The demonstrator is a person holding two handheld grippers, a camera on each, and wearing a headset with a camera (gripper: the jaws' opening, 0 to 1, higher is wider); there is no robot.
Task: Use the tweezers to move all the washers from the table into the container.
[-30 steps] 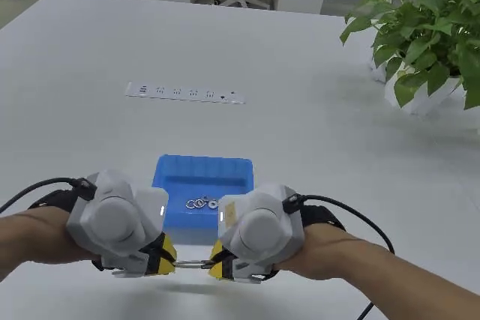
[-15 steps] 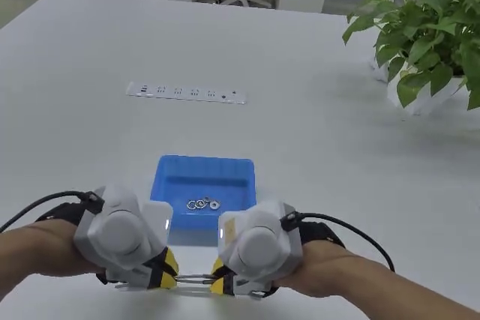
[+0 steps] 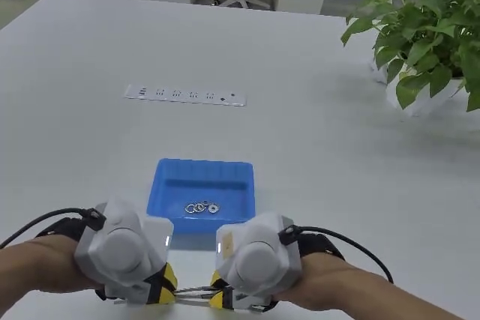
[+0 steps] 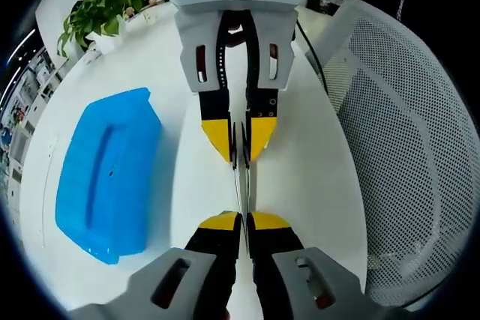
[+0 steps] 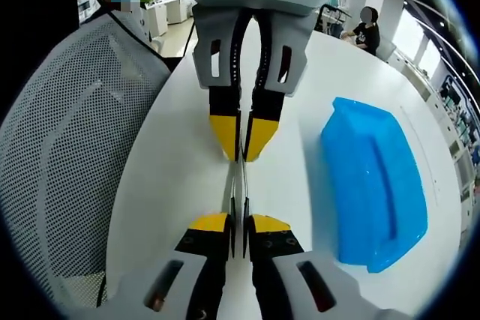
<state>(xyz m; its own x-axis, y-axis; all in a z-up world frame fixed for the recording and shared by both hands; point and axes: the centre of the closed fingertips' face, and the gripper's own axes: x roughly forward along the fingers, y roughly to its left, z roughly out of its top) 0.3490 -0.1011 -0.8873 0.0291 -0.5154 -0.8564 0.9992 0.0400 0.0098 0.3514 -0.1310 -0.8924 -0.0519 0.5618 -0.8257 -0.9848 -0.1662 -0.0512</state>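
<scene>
In the head view, the blue container (image 3: 201, 185) sits on the white table (image 3: 315, 148) just beyond the two grippers, and a small cluster of washers (image 3: 201, 207) lies on its floor, toward its near side. I can make out no washer on the bare tabletop around it. At the near edge, the left gripper (image 3: 166, 291) and the right gripper (image 3: 218, 296) point at each other, and the thin metal tweezers (image 3: 193, 289) bridge the short gap between their yellow tips. A power strip (image 3: 184, 94) lies well beyond, and a potted plant (image 3: 427, 28) stands at the far right. In the left gripper view, that gripper's own jaws are pinched together on one end of the tweezers (image 4: 241, 181). The right gripper (image 4: 241, 139) faces it, clamped on the other end, and the container (image 4: 105, 177) lies off to one side with a mesh chair (image 4: 405, 162) opposite. The right gripper view mirrors this: its jaws are clenched on the tweezers (image 5: 236, 181), the left gripper (image 5: 241, 139) faces it, and the container (image 5: 375, 185) lies beside them. The moving looks essentially done, and the step in hand seems to be handling the tool itself, either a handover or a set-down. Next, one gripper should probably ease open while the other keeps its pinch, so the tweezers do not drop or twist.
</scene>
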